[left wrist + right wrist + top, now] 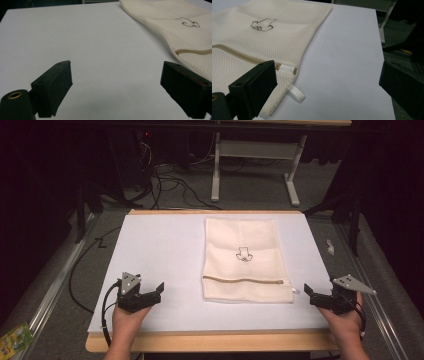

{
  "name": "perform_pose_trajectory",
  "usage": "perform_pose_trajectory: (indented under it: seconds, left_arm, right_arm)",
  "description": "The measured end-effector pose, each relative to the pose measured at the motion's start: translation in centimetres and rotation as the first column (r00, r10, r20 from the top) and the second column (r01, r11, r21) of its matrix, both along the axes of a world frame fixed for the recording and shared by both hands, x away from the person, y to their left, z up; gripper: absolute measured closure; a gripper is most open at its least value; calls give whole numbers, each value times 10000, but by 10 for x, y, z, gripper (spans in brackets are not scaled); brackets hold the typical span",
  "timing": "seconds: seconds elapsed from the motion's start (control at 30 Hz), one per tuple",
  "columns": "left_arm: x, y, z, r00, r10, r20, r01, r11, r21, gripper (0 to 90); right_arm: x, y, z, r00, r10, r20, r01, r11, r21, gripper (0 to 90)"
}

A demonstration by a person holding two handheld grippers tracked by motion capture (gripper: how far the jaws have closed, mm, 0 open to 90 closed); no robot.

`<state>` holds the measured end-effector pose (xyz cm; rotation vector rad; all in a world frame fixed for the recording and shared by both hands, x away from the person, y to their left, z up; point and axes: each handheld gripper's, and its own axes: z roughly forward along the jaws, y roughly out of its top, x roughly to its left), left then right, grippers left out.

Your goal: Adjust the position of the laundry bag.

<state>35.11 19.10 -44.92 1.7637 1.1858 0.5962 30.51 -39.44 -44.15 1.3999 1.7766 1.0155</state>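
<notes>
White table (160, 245) | mesh bag (245, 257) lies flat, untouched | left gripper (150, 296), right gripper (314, 296) both wide, empty | next: likely reach for zipper (242, 280)

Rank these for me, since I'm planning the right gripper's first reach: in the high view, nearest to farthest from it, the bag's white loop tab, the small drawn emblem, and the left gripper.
1. White loop tab, just left of the right gripper, at the mesh bag's near right corner.
2. Drawn emblem, farther up the bag's middle.
3. Left gripper, across the table's near edge.

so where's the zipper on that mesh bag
In the high view the zipper crosses the mesh bag near its front edge, closer to the right gripper.
</notes>
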Motion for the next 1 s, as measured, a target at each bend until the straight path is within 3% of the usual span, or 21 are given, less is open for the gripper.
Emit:
perform_pose_trajectory:
  seconds: [0.3, 0.53, 0.57, 0.6, 0.63, 0.7, 0.8, 0.87, 0.9, 1.0]
  left_arm:
    - [8, -10, -2, 9988, -360, -332, 342, 9980, -527, 174]
    - [9, -46, -3, 9938, -1003, -485, 984, 9943, -403, 214]
    - [10, -56, -4, 9918, -1162, -530, 1145, 9928, -353, 238]
    - [12, -71, -8, 9853, -1553, -704, 1529, 9875, -393, 297]
    - [12, -71, -8, 9853, -1553, -704, 1529, 9875, -393, 324]
    - [16, -89, -12, 9763, -1948, -948, 1939, 9808, -187, 345]
    - [22, -111, -20, 9632, -2387, -1234, 2350, 9710, -439, 401]
    - [27, -122, -23, 9580, -2490, -1423, 2444, 9684, -492, 422]
    - [32, -131, -25, 9580, -2327, -1676, 2342, 9721, -114, 451]
    - [37, -138, -29, 9536, -2313, -1926, 2312, 9726, -235, 467]
  right_arm:
    - [3, 0, -2, 10000, 44, -59, -44, 10000, -22, 42]
    - [2, 2, -3, 9997, 214, -113, -214, 9998, -16, 69]
    - [2, 3, -2, 9996, 258, -70, -259, 9997, -54, 75]
    - [2, 5, -2, 9994, 334, -42, -334, 9994, -103, 92]
    - [2, 5, -2, 9994, 334, -42, -334, 9994, -103, 92]
    - [4, 5, -3, 9993, 359, -88, -360, 9993, -110, 94]
    - [6, 7, -5, 9992, 350, -217, -353, 9993, -136, 101]
    - [6, 7, -6, 9988, 418, -250, -422, 9990, -160, 108]
    - [5, 8, -6, 9985, 498, -219, -502, 9985, -202, 124]
    - [5, 9, -6, 9982, 552, -211, -556, 9983, -185, 132]
